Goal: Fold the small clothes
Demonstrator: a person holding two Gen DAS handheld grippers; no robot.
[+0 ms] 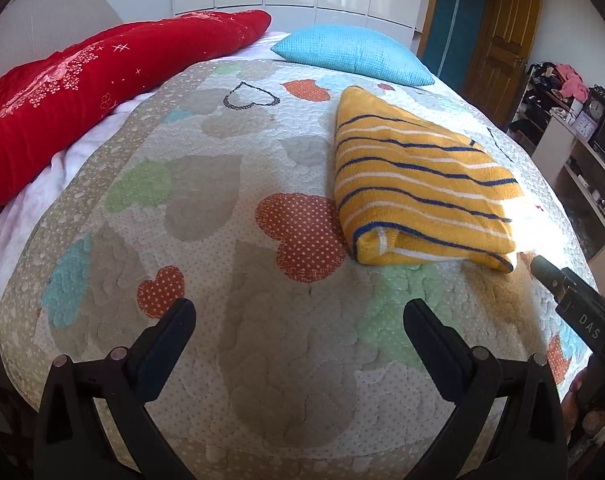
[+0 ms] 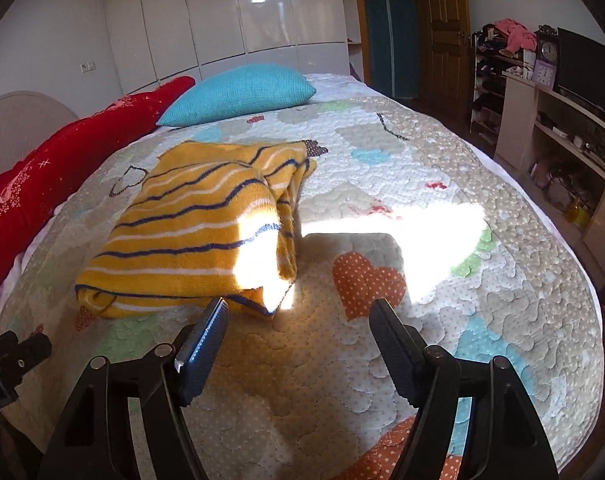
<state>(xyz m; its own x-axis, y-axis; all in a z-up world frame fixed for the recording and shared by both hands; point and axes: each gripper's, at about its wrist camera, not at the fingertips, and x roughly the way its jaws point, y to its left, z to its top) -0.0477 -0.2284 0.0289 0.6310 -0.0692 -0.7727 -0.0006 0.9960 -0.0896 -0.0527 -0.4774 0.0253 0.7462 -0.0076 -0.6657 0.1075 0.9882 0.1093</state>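
Observation:
A yellow garment with blue and white stripes [image 1: 418, 184] lies folded in a compact bundle on the quilted bed cover [image 1: 222, 240]. In the right wrist view the garment [image 2: 198, 232] lies just ahead and left of my right gripper [image 2: 298, 308], which is open and empty, its left fingertip [image 2: 216, 308] close to the garment's near edge. My left gripper [image 1: 298, 312] is open and empty over the quilt, with the garment ahead and to the right. Part of the right gripper's body [image 1: 574, 304] shows at the right edge of the left wrist view.
A red pillow [image 1: 82, 92] and a blue pillow [image 1: 354, 52] lie at the bed's far side. White wardrobes [image 2: 230, 16] stand behind. Shelves with a clock [image 2: 550, 52] and clutter stand to the right. A bright sun patch [image 2: 422, 232] falls on the quilt.

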